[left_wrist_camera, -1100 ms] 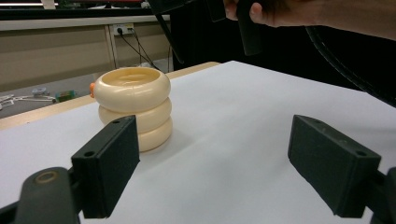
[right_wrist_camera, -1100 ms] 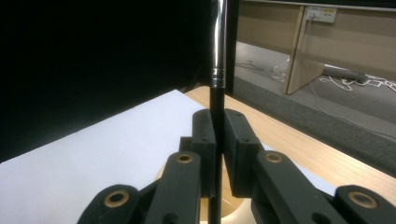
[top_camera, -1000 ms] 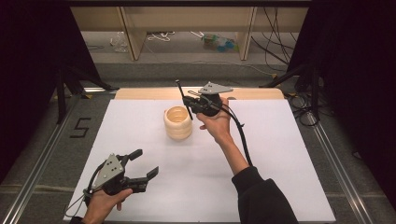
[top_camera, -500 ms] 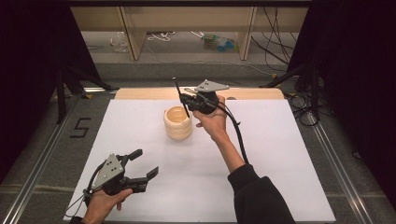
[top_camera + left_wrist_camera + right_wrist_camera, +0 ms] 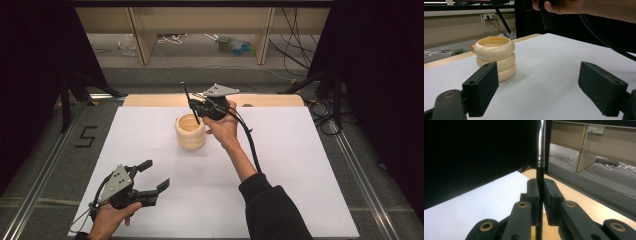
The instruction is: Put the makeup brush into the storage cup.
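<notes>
A cream holder point(image 5: 190, 132) made of three stacked rings stands upright in the middle of the white table, its mouth open point(image 5: 495, 57). My right gripper point(image 5: 196, 107) hovers just behind and above it, shut on a thin black stick point(image 5: 189, 102) with a silver band point(image 5: 540, 150). The stick is steeply tilted and its lower end point(image 5: 503, 20) hangs above the holder's rim. In the right gripper view, my right gripper point(image 5: 541, 192) clamps the stick between both jaws. My left gripper point(image 5: 156, 174) rests at the front left, open and empty, with the holder beyond its jaws point(image 5: 541, 87).
A wooden strip point(image 5: 150, 100) runs along the table's far edge. Metal rails point(image 5: 45, 165) flank the white table top point(image 5: 290, 160). Cables and a bottle point(image 5: 235, 45) lie on the floor beyond. The right gripper's cable point(image 5: 251, 145) hangs along the forearm.
My right gripper has drifted slightly left and up with the stick, keeping it over the holder. The left gripper has stayed put.
</notes>
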A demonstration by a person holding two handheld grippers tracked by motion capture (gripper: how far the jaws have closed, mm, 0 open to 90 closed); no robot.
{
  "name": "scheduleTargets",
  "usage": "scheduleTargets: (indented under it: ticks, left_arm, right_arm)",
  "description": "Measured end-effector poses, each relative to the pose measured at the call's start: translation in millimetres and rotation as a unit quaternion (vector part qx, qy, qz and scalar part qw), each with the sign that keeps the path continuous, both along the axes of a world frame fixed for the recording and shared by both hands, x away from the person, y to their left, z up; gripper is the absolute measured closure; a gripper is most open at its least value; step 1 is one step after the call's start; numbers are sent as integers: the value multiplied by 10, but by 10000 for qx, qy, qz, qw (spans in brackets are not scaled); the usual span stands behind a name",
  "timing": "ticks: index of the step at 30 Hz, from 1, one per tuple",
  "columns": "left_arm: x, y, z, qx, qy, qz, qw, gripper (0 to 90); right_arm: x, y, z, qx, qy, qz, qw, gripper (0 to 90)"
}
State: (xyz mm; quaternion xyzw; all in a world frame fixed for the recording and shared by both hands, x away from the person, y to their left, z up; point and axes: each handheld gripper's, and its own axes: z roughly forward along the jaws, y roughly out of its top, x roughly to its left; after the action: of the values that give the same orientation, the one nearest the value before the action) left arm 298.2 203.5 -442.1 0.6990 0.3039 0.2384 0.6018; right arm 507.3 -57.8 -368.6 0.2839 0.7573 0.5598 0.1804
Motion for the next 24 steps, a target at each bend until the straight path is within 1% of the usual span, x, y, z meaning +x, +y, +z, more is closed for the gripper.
scheduleTargets:
  ticks: [1, 2, 3, 4, 5, 6, 7, 8, 9, 10, 11, 12, 13, 14, 15, 16, 17, 20, 22, 23, 24]
  left_arm:
    - [1, 3, 1, 22, -10, 2, 10000, 164]
    - [-5, -3, -1, -17, 29, 5, 10000, 164]
    - [-3, 2, 2, 16, 1, 1, 10000, 164]
    - [-4, 2, 1, 6, 9, 7, 10000, 164]
    - [-4, 2, 1, 3, 10, 8, 10000, 164]
    - [-12, -2, -1, -15, 63, -14, 10000, 164]
    - [-12, -2, -1, -15, 63, -14, 10000, 164]
    - [132, 130, 76, 1008, -970, -178, 9900, 164]
    - [139, 142, 88, 1115, -994, -197, 9886, 164]
    - [138, 139, 86, 1095, -982, -197, 9889, 164]
    - [138, 139, 86, 1095, -982, -197, 9889, 164]
    - [130, 134, 81, 1038, -942, -129, 9900, 164]
    - [128, 131, 78, 1004, -923, -119, 9906, 164]
    - [128, 131, 78, 1004, -923, -119, 9906, 164]
    - [26, 20, 11, 147, -194, -50, 9997, 164]
    - [5, 3, 5, 31, -54, -65, 10000, 164]
    - [16, 10, 8, 83, -128, -78, 9999, 164]
    - [11, 7, 7, 63, -100, -78, 9999, 164]
    - [13, 8, 8, 73, -116, -82, 9999, 164]
    - [13, 8, 8, 72, -113, -82, 9999, 164]
    - [13, 7, 7, 68, -110, -82, 9999, 164]
  right_arm:
    - [4, 9, 5, -7, 5, -3, 10000, 841]
    - [8, 17, 10, 9, 1, -4, 10000, 841]
    - [15, 23, 14, -12, -33, 7, 10000, 841]
    - [20, 33, 19, -12, -61, -14, 10000, 841]
    - [23, 40, 23, -27, -53, -34, 10000, 841]
    - [27, 49, 26, 1, -12, -20, 10000, 841]
    - [33, 53, 30, 12, -28, -13, 10000, 841]
    - [38, 54, 36, -13, -36, -5, 10000, 841]
    - [43, 63, 38, -3, -25, -5, 10000, 841]
    - [53, 67, 38, -10, -104, -25, 9999, 840]
    - [46, 77, 40, 30, 24, -12, 10000, 841]
    - [55, 78, 42, 10, -22, -22, 10000, 841]
    - [64, 83, 39, 8, -66, -22, 10000, 841]
    - [62, 89, 37, 13, -12, -24, 10000, 841]
    - [71, 91, 32, 11, -69, -26, 10000, 841]
    - [69, 103, 25, 50, -11, -19, 10000, 841]
    - [68, 106, 21, 28, 14, -23, 10000, 841]
    - [85, 115, 1, -8, -27, -39, 10000, 841]
    - [84, 119, -1, -1, 10, -53, 10000, 841]
    - [98, 120, -8, 17, -70, -35, 10000, 841]
    - [92, 128, -11, 32, 19, -49, 10000, 841]
